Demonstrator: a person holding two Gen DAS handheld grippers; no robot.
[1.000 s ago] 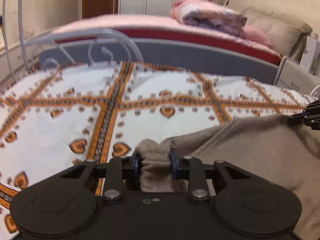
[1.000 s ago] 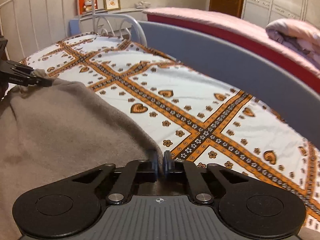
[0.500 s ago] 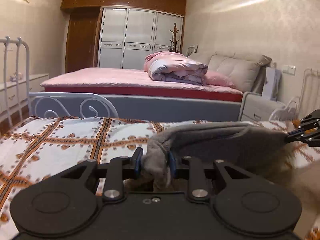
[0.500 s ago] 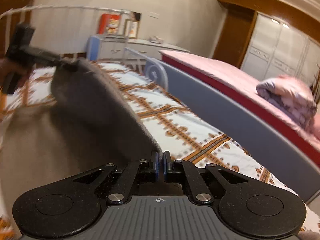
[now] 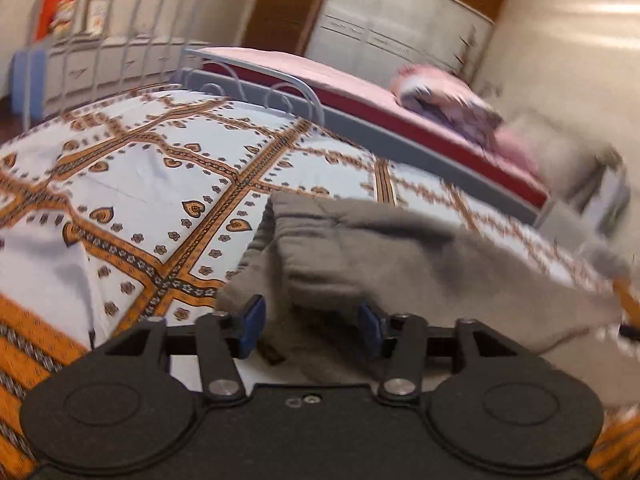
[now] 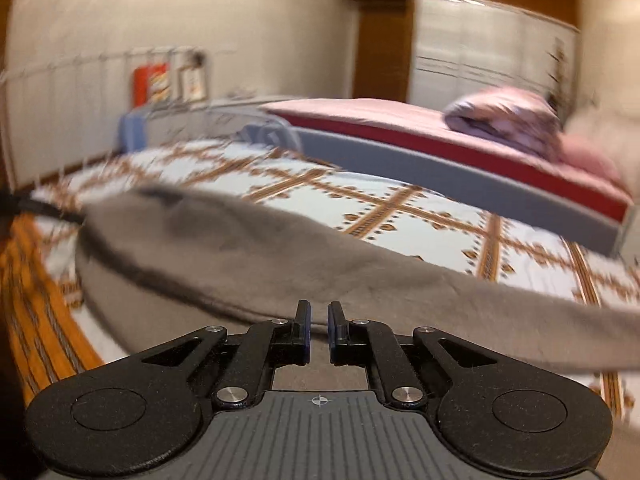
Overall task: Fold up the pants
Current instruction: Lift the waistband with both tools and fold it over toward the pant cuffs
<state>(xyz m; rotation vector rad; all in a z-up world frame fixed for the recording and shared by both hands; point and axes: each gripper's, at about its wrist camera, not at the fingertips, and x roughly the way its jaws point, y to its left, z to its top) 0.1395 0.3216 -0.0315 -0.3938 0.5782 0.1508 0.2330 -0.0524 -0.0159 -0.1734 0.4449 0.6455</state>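
The grey-brown pants (image 5: 400,264) lie folded over on the patterned bedspread (image 5: 152,184). My left gripper (image 5: 310,326) is open, its blue pads wide apart on either side of the near fabric edge. In the right wrist view the pants (image 6: 256,256) stretch across in front of my right gripper (image 6: 319,330), whose jaws stand slightly apart with nothing between them. The left gripper's tip shows as a dark blur at the left edge (image 6: 36,210). Both views are motion-blurred.
A grey metal footboard (image 5: 400,136) borders the far side of the bedspread. Beyond it is a pink bed (image 5: 320,76) with a rolled quilt (image 5: 448,100). A white metal rail (image 5: 120,32) and a low cabinet stand at the left.
Both grippers had lifted the pants' edge and carried it over. They have now opened and let go, and the fabric has dropped onto the bed in a fold.
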